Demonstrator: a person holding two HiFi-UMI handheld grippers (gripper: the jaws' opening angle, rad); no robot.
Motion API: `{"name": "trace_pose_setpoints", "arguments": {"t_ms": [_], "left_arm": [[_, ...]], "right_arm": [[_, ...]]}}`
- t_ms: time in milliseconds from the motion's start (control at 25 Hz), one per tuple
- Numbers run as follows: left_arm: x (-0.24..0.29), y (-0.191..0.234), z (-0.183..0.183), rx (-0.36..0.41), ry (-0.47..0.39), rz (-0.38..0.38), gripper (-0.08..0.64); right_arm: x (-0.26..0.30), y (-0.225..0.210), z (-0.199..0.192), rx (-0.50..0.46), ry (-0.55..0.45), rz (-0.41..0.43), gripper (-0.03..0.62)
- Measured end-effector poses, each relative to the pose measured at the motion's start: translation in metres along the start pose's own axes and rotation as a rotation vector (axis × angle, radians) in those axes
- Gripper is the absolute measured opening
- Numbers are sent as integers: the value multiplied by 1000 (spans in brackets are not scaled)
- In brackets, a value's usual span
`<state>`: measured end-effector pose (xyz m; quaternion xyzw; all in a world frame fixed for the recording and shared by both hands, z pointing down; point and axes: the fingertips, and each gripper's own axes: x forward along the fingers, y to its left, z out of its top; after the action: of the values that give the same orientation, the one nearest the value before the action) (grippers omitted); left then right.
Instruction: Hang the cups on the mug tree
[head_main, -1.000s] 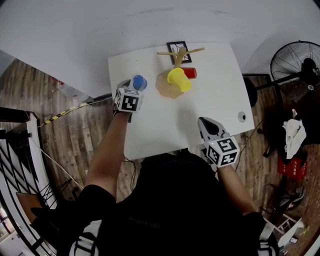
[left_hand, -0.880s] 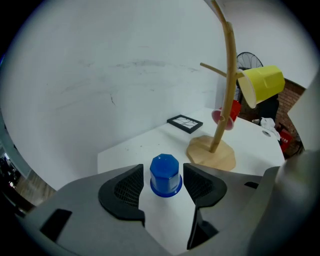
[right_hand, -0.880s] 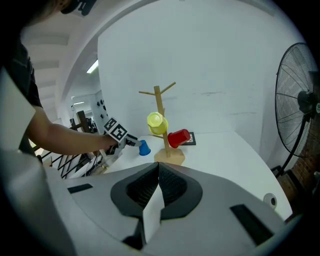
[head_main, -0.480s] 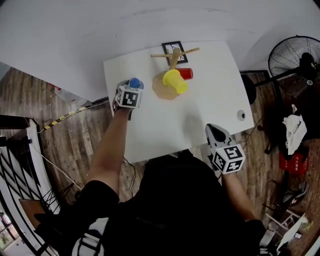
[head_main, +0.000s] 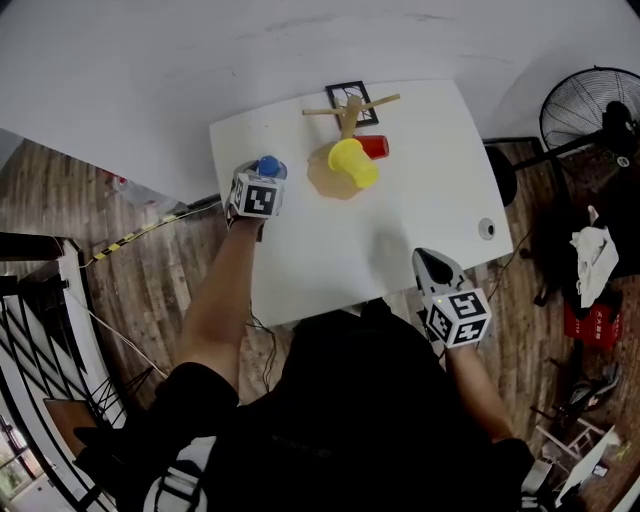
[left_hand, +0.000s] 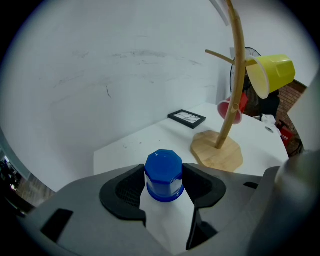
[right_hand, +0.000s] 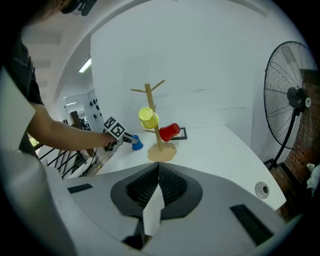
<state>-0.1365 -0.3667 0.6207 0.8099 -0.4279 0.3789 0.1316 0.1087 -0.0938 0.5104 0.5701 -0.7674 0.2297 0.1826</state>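
A blue cup (left_hand: 163, 175) stands upside down on the white table (head_main: 330, 250), and my left gripper (left_hand: 164, 186) is shut on it, a pad pressing each side. In the head view this gripper (head_main: 262, 182) and the blue cup (head_main: 270, 166) are at the table's far left. The wooden mug tree (head_main: 347, 112) stands at the far middle, with a yellow cup (head_main: 352, 163) and a red cup (head_main: 376, 147) hanging on its branches. My right gripper (head_main: 427, 261) is shut and empty over the near right edge, pointing at the mug tree (right_hand: 153, 117).
A small black picture frame (head_main: 352, 96) lies behind the tree's base (left_hand: 217, 152). A round grommet (head_main: 486, 229) sits in the table's right corner. A standing fan (head_main: 598, 112) is on the floor to the right. A wall runs behind the table.
My right gripper has drawn back a little toward the near table edge. The left gripper has stayed at the blue cup, and the cup has not moved.
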Motion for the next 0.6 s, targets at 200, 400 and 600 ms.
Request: {"name": "trace_pose_setpoints", "arguments": {"t_ms": [200,400,600], "left_arm": [[-20,7,6,-54,-65,4,245],[-50,12,20,-199,-168,-37,245],[-79,14,28,-336,-252,-82,245]], "right_arm": [[6,6,2,-8,-2,23,8],[13,9,6,-2,-13,54,8],[19,15,14,-14,-33,89,8]]}}
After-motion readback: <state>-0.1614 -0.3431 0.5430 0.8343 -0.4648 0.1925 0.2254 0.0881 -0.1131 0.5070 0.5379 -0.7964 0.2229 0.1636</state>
